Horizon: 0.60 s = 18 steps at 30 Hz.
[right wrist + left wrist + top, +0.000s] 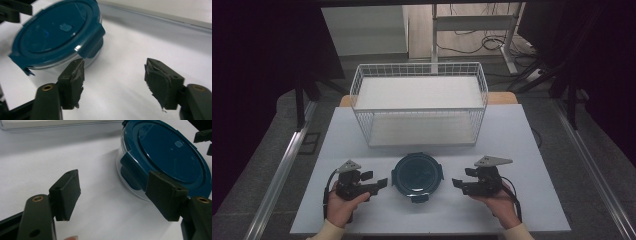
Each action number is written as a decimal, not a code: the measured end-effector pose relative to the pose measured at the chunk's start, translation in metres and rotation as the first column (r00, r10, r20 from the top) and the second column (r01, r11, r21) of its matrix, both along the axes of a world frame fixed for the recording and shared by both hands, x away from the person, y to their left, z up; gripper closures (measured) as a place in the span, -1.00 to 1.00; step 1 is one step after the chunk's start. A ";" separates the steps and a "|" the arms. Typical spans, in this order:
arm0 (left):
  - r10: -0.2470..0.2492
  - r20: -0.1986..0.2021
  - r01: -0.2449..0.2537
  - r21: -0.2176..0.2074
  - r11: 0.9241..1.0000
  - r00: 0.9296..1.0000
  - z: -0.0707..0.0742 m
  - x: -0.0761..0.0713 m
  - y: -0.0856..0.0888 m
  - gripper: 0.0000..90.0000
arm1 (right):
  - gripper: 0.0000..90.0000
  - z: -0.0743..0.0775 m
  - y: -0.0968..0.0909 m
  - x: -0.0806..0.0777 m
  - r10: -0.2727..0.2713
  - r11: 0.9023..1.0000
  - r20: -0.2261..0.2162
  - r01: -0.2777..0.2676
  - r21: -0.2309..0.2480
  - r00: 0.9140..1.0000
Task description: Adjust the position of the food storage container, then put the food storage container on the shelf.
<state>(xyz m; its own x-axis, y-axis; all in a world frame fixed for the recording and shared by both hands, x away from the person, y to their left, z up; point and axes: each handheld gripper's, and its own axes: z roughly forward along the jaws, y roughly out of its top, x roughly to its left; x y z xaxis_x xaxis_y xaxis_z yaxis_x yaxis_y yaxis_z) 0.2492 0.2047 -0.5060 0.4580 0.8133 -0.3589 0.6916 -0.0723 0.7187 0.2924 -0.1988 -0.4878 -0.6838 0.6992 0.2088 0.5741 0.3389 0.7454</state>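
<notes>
Teal-lidded round container [417, 176] (clear-walled) sitting near tabletop's front edge | lying between left gripper [380, 183] and right gripper [456, 183] | both jaws gaping apart

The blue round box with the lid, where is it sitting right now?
In the high view, the blue lidded container sits on the white table, between the left gripper and right gripper, just in front of the white wire basket.

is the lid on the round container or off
On. The blue lid sits flat over the clear container, with a side clip folded down over its rim.
</notes>
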 end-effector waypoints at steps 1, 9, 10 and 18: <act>-0.001 0.000 0.001 -0.001 1.000 1.000 0.000 0.000 0.000 -0.40 | -0.33 0.000 0.000 0.000 -0.003 1.000 0.002 0.003 -0.005 1.000; -0.004 -0.014 0.004 -0.026 1.000 1.000 0.004 0.000 0.001 -0.51 | -0.42 0.004 -0.006 0.002 -0.035 0.994 -0.039 0.039 0.099 0.999; -0.004 -0.016 0.004 -0.032 0.999 1.000 0.005 0.000 0.001 -0.51 | -0.42 0.004 -0.006 0.002 -0.035 0.994 -0.039 0.039 0.099 0.999; -0.038 -0.052 0.033 -0.092 0.995 0.998 0.010 0.002 0.000 -0.61 | -0.50 0.005 0.001 0.002 -0.017 0.993 -0.062 0.024 0.114 0.998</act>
